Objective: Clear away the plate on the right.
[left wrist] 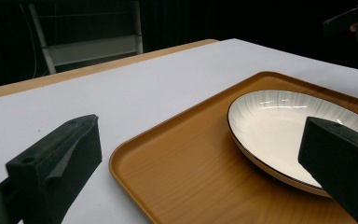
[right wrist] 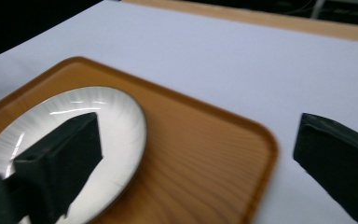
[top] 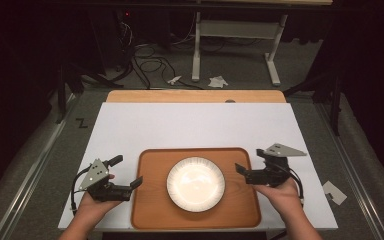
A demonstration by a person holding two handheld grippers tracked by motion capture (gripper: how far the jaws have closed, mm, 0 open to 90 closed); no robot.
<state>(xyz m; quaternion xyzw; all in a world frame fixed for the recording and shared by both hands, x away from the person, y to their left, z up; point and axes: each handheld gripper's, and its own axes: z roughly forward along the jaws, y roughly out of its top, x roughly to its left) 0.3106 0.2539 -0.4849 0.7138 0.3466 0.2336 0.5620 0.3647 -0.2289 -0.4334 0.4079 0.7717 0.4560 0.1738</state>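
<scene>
A brown wooden tray (top: 147, 200) lies on the white table top near the front edge, and a white plate (top: 196, 183) with a dark rim sits in its middle. My left gripper (top: 126, 171) is at the tray's left edge, open. In the left gripper view one jaw stands over the white surface and the other over the plate (left wrist: 279, 121), with the tray (left wrist: 182, 172) rim between them. At the tray's right edge my right gripper (top: 250, 160) hovers open. In the right gripper view its jaws straddle the tray (right wrist: 205, 154) corner, above the plate (right wrist: 116, 121), and hold nothing.
The white sheet (top: 195, 125) covers a wooden table whose far edge (top: 195, 96) shows. Beyond it are a grey floor with cables (top: 147, 65), paper scraps (top: 217, 81) and a white table frame (top: 196, 45). Another scrap (top: 334, 192) lies on the right.
</scene>
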